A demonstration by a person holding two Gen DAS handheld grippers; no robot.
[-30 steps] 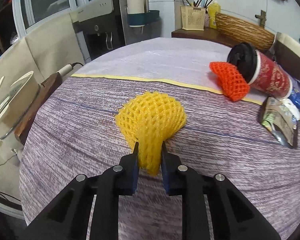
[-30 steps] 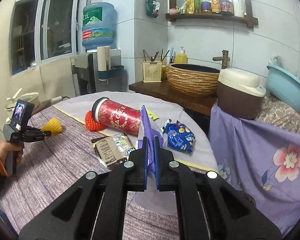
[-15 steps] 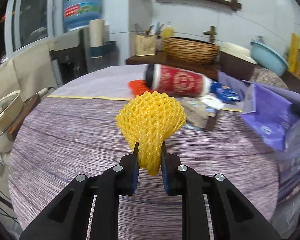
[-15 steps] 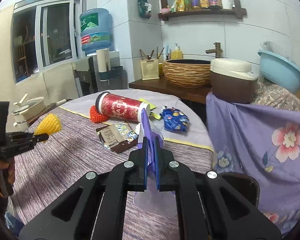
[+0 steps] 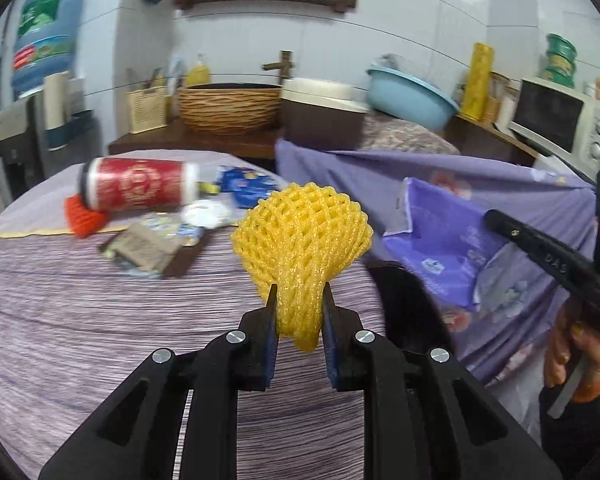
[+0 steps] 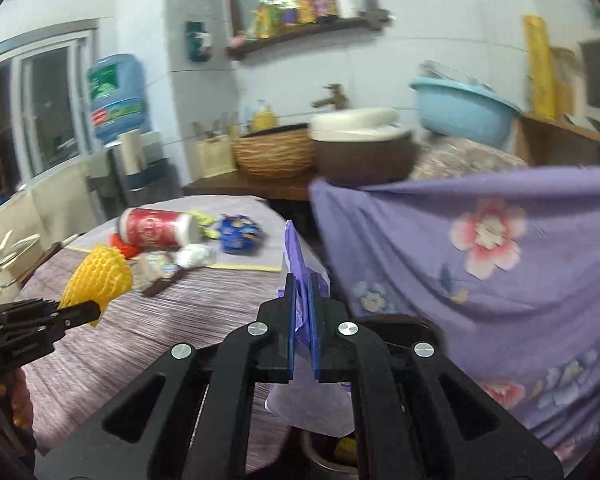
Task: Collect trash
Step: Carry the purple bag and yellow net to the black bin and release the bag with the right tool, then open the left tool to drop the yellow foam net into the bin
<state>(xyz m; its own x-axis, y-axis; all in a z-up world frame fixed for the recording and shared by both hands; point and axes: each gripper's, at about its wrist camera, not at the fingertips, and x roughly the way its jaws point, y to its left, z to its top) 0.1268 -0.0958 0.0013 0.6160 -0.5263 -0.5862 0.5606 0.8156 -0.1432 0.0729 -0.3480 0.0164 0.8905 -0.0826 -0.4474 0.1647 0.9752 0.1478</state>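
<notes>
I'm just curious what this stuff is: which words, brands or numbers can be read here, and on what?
"DAS", as best I can tell, on a black finger of the right hand-held gripper.
Red paper cup lying on its side: print blurred, unreadable.
Blue water jug: label blurred, unreadable.
Purple plastic bag: small mark, too small to read.
Blue snack packet: blurred, unreadable.

You had two foam fruit nets, one yellow net [image 5: 302, 236] and one orange net [image 5: 85, 218] (half hidden behind the cup), one red cup [image 5: 138, 189], one blue snack wrapper [image 5: 244, 188], one brown packet [image 5: 148, 246] and one purple bag [image 5: 448, 244].
</notes>
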